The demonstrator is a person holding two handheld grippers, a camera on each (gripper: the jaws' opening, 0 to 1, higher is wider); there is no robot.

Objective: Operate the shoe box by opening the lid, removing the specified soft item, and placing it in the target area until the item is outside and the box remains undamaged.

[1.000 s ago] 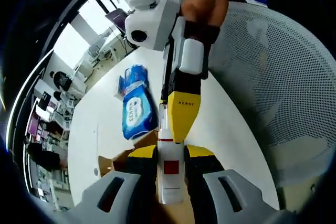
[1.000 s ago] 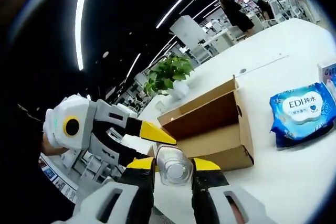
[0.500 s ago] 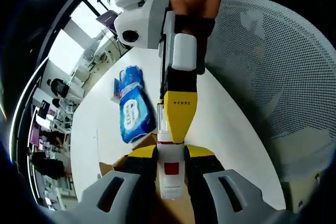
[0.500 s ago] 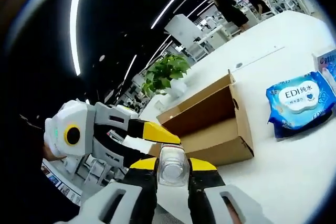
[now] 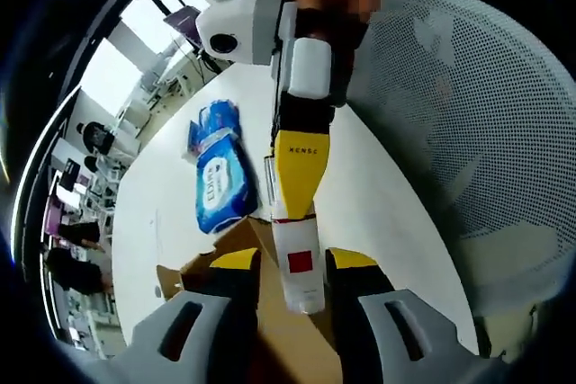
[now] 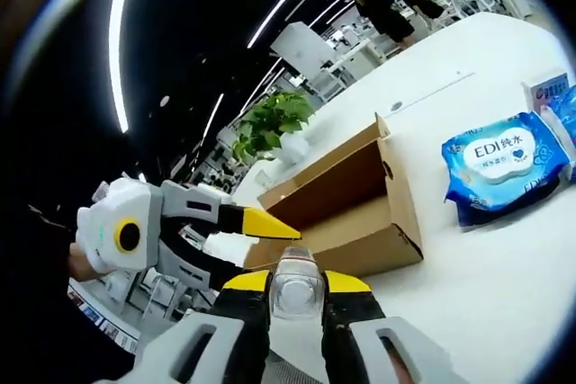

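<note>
Holding one small clear bottle (image 6: pixel 296 287) between both tools, I am seeing it from either end. My right tool (image 6: pixel 297 299) is closing its yellow-tipped jaws on the bottle's round end, and in the left gripper view the same bottle (image 5: pixel 298 263), white with a red square on its label, is lying between the jaws of my left tool (image 5: pixel 297 281), which are spread a little wider than it; I cannot tell whether they are touching it. The right tool (image 5: pixel 295 168) is reaching in from the top of that view, pinching the bottle's far end.

I am counting one cardboard box (image 6: pixel 346 213), open, with its lid flap standing up, sitting on the white surface (image 6: pixel 504 267) behind the bottle. The bottle is out of the box, in the air in front of it. Beside the box, one blue pack of wipes (image 6: pixel 499 164) is lying flat, with part of another blue-and-white package (image 6: pixel 549 96) just beyond it.

One potted plant (image 6: pixel 270 132) is standing at the surface's far edge. Behind it, an office with desks and long ceiling light strips is stretching away. One white mesh chair back (image 5: pixel 468 132) is standing near the surface.
</note>
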